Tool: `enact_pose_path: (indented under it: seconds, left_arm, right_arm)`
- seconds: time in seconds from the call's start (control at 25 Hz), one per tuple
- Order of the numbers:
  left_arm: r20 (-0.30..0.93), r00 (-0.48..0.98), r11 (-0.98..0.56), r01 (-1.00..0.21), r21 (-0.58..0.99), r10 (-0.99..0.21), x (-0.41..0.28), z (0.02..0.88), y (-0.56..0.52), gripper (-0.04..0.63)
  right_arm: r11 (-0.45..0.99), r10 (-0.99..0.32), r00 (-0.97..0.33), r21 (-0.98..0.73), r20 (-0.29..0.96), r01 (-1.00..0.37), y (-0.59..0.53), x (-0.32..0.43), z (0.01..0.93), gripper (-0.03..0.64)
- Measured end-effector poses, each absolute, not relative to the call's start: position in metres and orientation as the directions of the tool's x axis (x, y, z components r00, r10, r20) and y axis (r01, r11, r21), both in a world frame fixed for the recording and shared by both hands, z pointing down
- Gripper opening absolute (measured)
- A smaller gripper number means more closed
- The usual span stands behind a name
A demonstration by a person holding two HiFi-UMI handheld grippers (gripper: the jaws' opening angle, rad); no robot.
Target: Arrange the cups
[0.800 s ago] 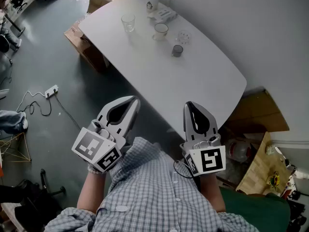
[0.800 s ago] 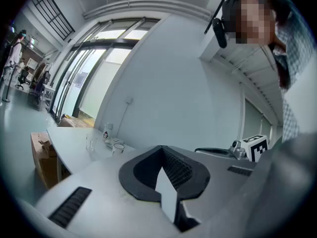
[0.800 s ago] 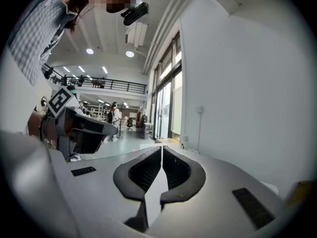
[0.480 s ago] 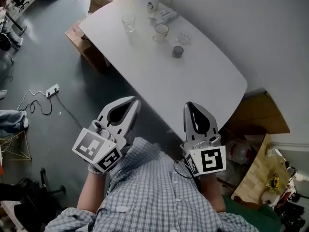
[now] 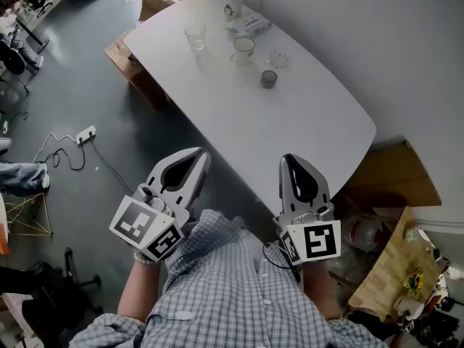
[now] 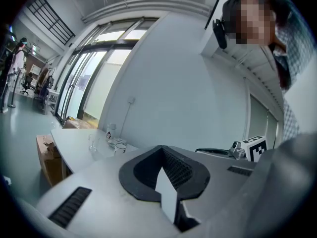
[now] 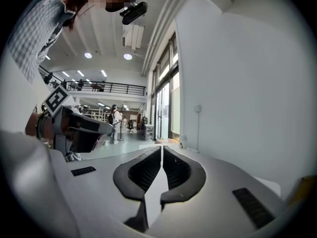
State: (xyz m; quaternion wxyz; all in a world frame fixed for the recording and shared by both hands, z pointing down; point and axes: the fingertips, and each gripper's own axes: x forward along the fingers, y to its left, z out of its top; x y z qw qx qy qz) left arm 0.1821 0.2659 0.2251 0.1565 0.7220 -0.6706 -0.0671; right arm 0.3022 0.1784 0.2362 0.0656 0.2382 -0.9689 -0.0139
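Note:
Far from both grippers, several cups stand at the far end of the white table [image 5: 290, 129]: a clear glass [image 5: 194, 37], a white cup [image 5: 243, 46], a small clear cup [image 5: 278, 58], a small dark cup [image 5: 268, 79] and a tall printed cup [image 5: 232, 0]. My left gripper [image 5: 200, 154] and right gripper [image 5: 288, 159] are held side by side near my chest, short of the table's near edge. Both are shut with nothing between the jaws. The left gripper view shows its shut jaws [image 6: 161, 148] and the clear glass [image 6: 92, 141] far off. Only the shut right gripper [image 7: 161, 148] and a wall show in the right gripper view.
A white packet [image 5: 250, 25] lies beside the tall cup. Cardboard boxes [image 5: 134, 75] sit on the floor by the table's left side, more cardboard [image 5: 395, 176] at the right. A power strip [image 5: 85, 133] with its cable lies on the grey floor.
Both grippers have kept their place and stayed shut. The head view has shifted slightly, so the table sits a little further right in the picture.

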Motion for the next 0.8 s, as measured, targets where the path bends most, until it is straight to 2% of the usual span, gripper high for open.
enact_pose_path:
  seconds: [0.52, 0.8]
  left_arm:
    - [0.081, 0.089, -0.058, -0.944, 0.325, -0.993, 0.205, 0.217, 0.245, 0.009]
    - [0.057, 0.102, -0.078, -0.941, 0.33, -0.993, 0.187, 0.217, 0.235, 0.009]
  right_arm:
    - [0.852, -0.523, -0.846, 0.061, 0.104, -0.519, 0.151, 0.352, 0.24, 0.028]
    - [0.836, -0.548, -0.831, 0.083, 0.096, -0.542, 0.143, 0.337, 0.237, 0.028]
